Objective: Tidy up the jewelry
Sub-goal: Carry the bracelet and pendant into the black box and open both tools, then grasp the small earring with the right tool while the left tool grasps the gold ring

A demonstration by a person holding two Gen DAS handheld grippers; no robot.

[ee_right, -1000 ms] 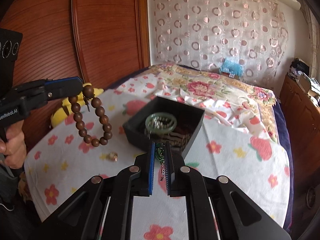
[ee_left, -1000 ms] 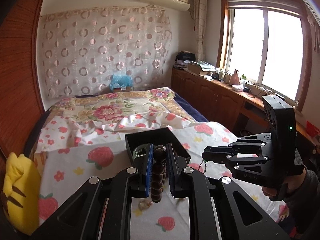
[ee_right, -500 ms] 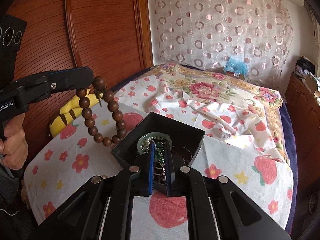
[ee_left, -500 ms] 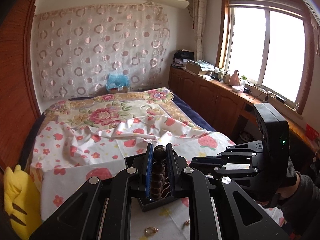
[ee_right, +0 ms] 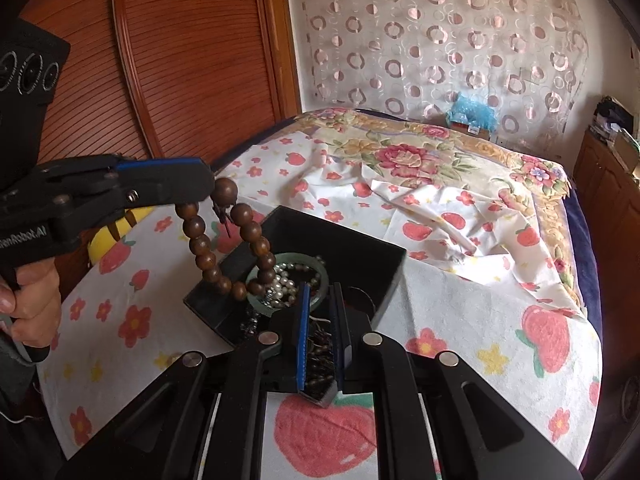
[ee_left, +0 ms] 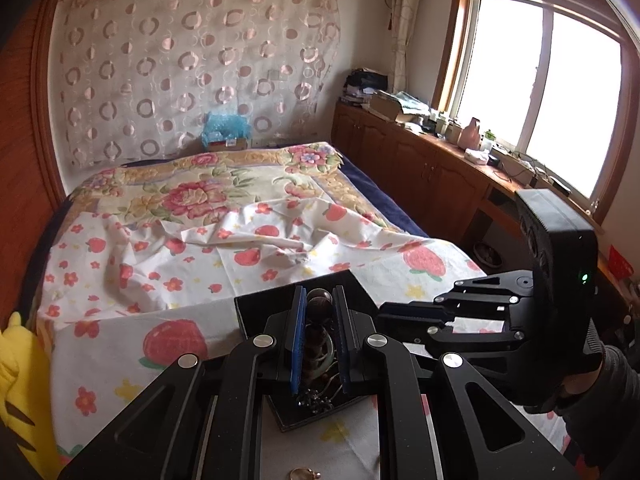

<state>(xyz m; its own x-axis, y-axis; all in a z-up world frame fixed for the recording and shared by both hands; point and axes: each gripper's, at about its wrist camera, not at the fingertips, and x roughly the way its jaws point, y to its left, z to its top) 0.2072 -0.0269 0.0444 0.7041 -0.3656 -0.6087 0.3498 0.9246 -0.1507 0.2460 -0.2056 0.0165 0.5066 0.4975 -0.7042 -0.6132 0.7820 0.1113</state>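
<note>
Two tongs: I have both over the black jewelry box (ee_right: 304,248) on the bed (ee_right: 500,292).
Left tongs (ee_right: 208,188): clamped narrow on the top bead of the wooden bead bracelet (ee_right: 228,248); its loop hangs with the lowest beads at the box's near-left rim, over the jade bangle (ee_right: 280,280).
Right tongs (ee_right: 320,340): nearly closed; something thin and dark sits between the pads, though I cannot tell what it is or whether it is gripped.
Box contents: bangle, pearl strand (ee_right: 286,286) and dark chains already inside.
Step, as I judge it: lower the bracelet into the box.
How I would do it: carry the loop further over the box's middle, sink until the beads pool, then let go.
Risk: release at the rim and the beads may spill onto the sheet.
Left out: a small gold ring (ee_left: 303,473) lies on the sheet before the box.
</note>
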